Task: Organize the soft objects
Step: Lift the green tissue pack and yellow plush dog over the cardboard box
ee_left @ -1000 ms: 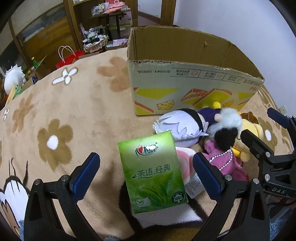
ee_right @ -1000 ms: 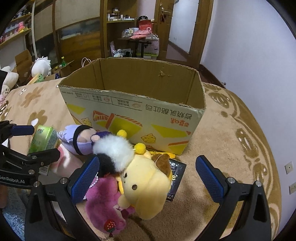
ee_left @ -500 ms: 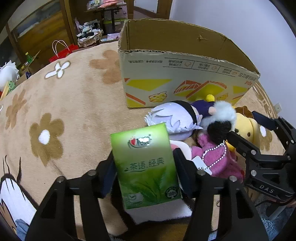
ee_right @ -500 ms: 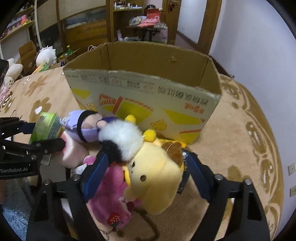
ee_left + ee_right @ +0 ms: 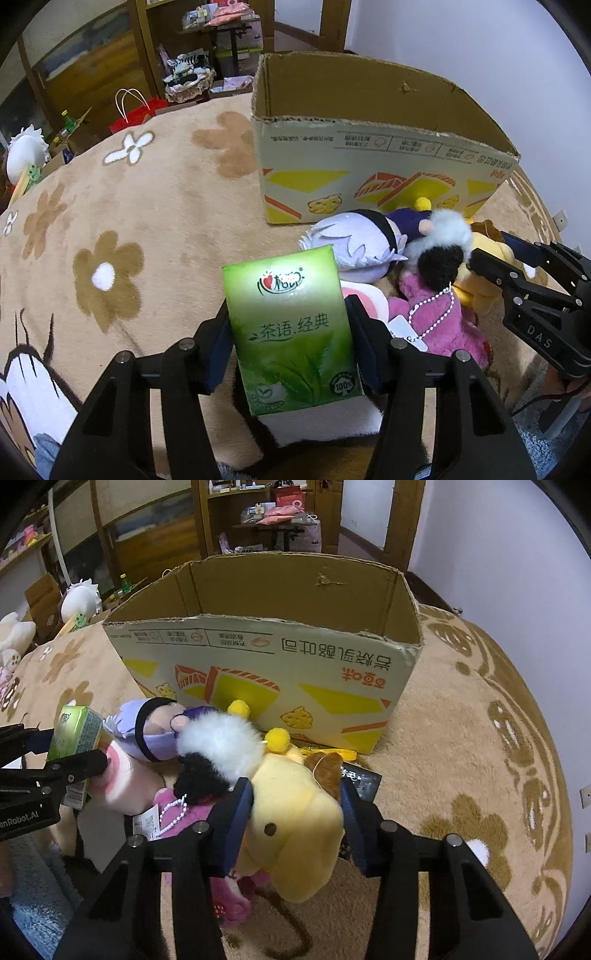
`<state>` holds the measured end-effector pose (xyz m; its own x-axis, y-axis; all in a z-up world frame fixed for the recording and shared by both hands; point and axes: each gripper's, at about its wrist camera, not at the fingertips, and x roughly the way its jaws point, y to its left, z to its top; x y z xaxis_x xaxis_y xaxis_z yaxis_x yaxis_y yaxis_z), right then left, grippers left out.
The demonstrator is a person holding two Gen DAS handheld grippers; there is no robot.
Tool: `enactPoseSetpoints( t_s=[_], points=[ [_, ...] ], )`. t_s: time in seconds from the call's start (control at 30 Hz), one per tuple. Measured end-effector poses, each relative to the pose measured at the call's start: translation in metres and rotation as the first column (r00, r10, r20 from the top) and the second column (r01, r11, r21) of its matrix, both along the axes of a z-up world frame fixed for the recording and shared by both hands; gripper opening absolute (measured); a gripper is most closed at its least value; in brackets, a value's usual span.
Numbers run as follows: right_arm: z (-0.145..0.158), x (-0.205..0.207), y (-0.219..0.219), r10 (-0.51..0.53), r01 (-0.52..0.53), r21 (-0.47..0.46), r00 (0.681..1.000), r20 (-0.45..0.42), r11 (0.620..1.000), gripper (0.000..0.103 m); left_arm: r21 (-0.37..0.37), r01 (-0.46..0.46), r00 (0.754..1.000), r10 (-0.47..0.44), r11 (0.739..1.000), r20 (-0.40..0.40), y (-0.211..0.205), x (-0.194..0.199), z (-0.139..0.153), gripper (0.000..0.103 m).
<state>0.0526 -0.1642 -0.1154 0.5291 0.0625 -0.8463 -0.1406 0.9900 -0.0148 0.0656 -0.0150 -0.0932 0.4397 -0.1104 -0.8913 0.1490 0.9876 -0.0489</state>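
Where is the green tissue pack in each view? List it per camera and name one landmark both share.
Left wrist view: green tissue pack, centre bottom, clamped between the left hand-held gripper's pads.
Right wrist view: green tissue pack, far left edge, seen side-on, held by that same gripper.
Shared landmark: the open cardboard box, behind the plush toys in both.

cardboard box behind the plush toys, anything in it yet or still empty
Cannot tell fully. The cardboard box stands open-topped; only bare inner walls show, its floor is hidden. The plush toys lie outside, in front.
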Motion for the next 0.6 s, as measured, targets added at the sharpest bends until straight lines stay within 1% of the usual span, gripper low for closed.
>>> enactPoseSetpoints(
  t_s=[0.03,0.3,0.33,0.43,0.5,0.6],
  points=[
    [0.001,0.000,0.000,0.000,0.000,0.002,1.000,0.003,1.000,0.042,0.000,-0.002,1.000,0.002,1.000,0.009,0.001,-0.001,0.002,0.056],
    [0.013,-0.006,-0.006,-0.019,0.018,0.027,0.999,0.032,0.999,0.031,0.015,-0.014,0.997,0.013,1.000,0.079,0.003,-0.011,0.016,0.056],
    [0.016,-0.007,-0.006,-0.021,0.020,0.027,0.999,0.044,0.999,0.026,0.018,-0.015,0.996,0.014,1.000,0.091,0.003,-0.012,0.018,0.056],
    [0.026,-0.012,-0.008,-0.035,0.033,0.023,0.995,0.090,0.999,0.025,0.021,-0.018,0.991,0.015,1.000,0.134,0.003,-0.018,0.026,0.056],
    [0.034,-0.015,-0.010,-0.049,0.045,0.039,0.992,0.114,0.998,0.025,0.024,-0.021,0.986,0.016,1.000,0.167,0.004,-0.022,0.033,0.056],
    [0.041,-0.018,-0.015,-0.074,0.068,0.049,0.988,0.135,0.996,0.024,0.029,-0.029,0.976,0.022,0.999,0.217,0.004,-0.028,0.042,0.056]
  ],
)
